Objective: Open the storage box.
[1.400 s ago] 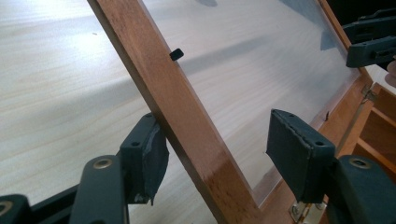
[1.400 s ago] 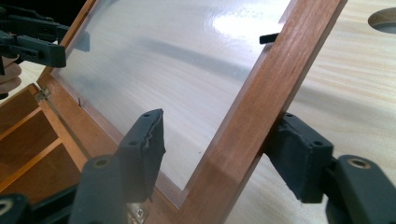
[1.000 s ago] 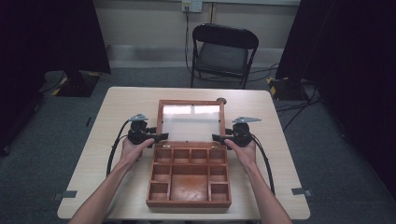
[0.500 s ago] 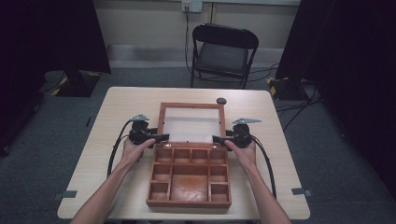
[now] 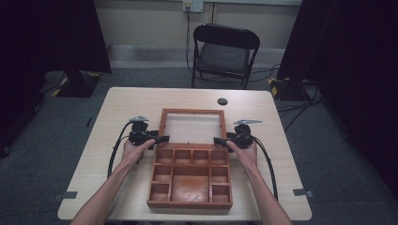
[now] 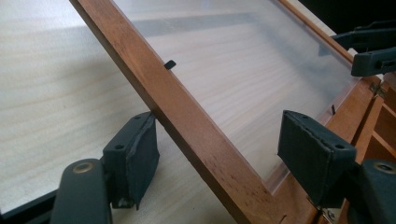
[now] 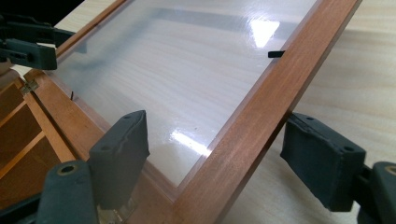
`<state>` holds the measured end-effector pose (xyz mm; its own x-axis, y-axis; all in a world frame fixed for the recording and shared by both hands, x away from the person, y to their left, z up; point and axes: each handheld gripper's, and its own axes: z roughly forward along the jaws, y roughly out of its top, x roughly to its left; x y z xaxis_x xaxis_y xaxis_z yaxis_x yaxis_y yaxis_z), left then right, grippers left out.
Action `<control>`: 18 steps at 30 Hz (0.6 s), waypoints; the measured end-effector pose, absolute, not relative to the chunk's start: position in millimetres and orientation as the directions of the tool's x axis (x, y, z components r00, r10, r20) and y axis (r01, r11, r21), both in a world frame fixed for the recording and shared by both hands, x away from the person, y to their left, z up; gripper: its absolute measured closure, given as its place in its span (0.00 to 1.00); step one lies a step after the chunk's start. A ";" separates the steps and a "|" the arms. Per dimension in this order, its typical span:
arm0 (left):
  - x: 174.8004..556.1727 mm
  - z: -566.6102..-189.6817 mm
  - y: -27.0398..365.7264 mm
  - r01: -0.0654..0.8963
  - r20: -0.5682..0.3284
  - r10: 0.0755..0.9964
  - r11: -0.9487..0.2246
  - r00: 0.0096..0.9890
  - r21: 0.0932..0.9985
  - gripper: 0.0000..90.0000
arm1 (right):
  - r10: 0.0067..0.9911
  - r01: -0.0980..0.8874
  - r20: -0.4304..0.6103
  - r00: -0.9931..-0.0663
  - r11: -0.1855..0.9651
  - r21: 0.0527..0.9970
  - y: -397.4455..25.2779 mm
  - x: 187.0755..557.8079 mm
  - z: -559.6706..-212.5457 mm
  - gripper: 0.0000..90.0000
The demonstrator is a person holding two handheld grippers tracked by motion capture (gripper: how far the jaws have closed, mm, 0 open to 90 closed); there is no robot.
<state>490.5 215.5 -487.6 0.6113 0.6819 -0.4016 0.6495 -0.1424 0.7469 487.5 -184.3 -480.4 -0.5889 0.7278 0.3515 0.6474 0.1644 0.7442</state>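
- light wood rectangular surface [image 5: 141, 101] on grey carpet floor [image 5: 42, 140]
- black metal folding chair [image 5: 224, 54] behind it
- black curtains [image 5: 42, 37] either side
- cream wall [image 5: 141, 21], white wall outlet [image 5: 193, 5]

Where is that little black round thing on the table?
In the high view the small black round thing sits on the far side of the table, a bit right of the middle, just beyond the open lid of the wooden box.
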 end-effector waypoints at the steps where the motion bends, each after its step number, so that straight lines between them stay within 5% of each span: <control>1: 490.5 -487.7 216.1 0.645 -0.393 0.684 -0.149 0.615 0.750 0.29 | 0.726 0.653 0.360 -0.586 0.160 0.740 -184.7 487.9 -481.3 0.25; 18: 472.1 -468.8 235.3 0.609 -0.308 0.729 -0.184 0.611 0.771 0.30 | 0.759 0.611 0.287 -0.585 0.179 0.771 -199.3 476.8 -463.2 0.23</control>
<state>472.1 235.3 -468.8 0.6107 0.7294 -0.3082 0.6091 -0.1840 0.7715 476.8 -199.3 -463.2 -0.5848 0.7586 0.2873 0.6112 0.1793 0.7709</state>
